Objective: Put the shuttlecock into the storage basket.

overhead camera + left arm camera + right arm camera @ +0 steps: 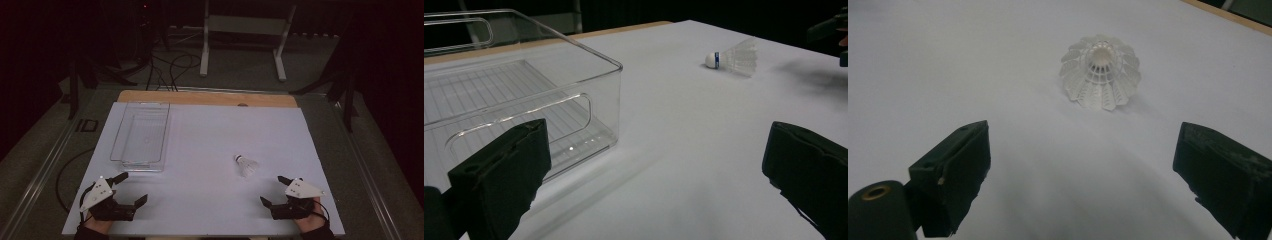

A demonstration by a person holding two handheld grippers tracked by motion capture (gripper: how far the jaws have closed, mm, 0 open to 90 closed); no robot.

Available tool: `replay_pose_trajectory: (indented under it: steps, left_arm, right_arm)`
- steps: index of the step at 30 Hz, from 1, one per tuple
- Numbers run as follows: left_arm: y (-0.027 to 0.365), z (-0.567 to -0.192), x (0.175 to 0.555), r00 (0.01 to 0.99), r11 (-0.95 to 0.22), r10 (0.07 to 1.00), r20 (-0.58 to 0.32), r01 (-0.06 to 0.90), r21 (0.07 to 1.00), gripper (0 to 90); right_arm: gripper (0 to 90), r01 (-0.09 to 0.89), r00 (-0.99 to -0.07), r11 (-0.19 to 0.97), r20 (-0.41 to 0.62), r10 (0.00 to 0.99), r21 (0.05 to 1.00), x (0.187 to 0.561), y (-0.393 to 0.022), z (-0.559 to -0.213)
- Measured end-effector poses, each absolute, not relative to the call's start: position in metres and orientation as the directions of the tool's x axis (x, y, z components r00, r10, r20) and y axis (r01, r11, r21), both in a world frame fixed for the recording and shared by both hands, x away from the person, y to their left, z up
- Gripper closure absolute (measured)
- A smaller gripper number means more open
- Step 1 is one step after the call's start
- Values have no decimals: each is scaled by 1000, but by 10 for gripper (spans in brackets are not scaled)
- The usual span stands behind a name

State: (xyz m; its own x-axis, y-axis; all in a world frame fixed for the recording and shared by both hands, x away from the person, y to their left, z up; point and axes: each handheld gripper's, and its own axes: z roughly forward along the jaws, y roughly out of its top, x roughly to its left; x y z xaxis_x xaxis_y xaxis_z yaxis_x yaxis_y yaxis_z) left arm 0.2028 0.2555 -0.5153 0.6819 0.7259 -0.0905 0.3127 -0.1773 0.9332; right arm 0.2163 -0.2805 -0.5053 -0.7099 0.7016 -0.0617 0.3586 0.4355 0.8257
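Table (210, 200): white top with a bare wooden strip along the far edge. Dark room behind it, with cables on the floor and a pale metal stand well beyond the table.

Clear plastic bin (141, 136): far left of the table, long side running near to far, empty, ribbed floor and cut-out handles at the ends. Open top facing up, so it looks set out as the place for the small item to be dropped.

Left gripper (133, 189): near left corner, low over the table just short of the bin's near end. Jaws spread wide with nothing between them. It seems parked, waiting.

Right gripper (276, 190): near right corner, jaws also spread wide and empty, aimed at the shuttlecock ahead. My reading: lined up for a reach, not yet started.

Shuttlecock (245, 165): white plastic, lying on its side right of centre, near the right gripper and well apart from the bin. Rounded cork tip points far-left; open skirt faces the right gripper, which gives the jaws a wide, springy part to close on. A thin blue band circles the tip.

Writing: none legible on the bin, the shuttlecock or the grippers.
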Motion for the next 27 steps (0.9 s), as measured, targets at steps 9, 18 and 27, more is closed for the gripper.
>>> replay_pose_trajectory:
  steps: [9,18,27]
  left_arm:
    - [255,-515,203,685,-183,724,-87,311,933,1]
    - [255,-515,203,686,-183,722,-88,312,932,1]
    - [255,-515,203,687,-183,721,-90,313,932,1]
  right_arm:
    - [84,379,-688,435,-66,723,817,213,-282,-486]
    - [84,360,-673,433,-92,734,826,215,-284,-452]
    - [84,346,-658,463,-141,740,816,224,-282,-426]
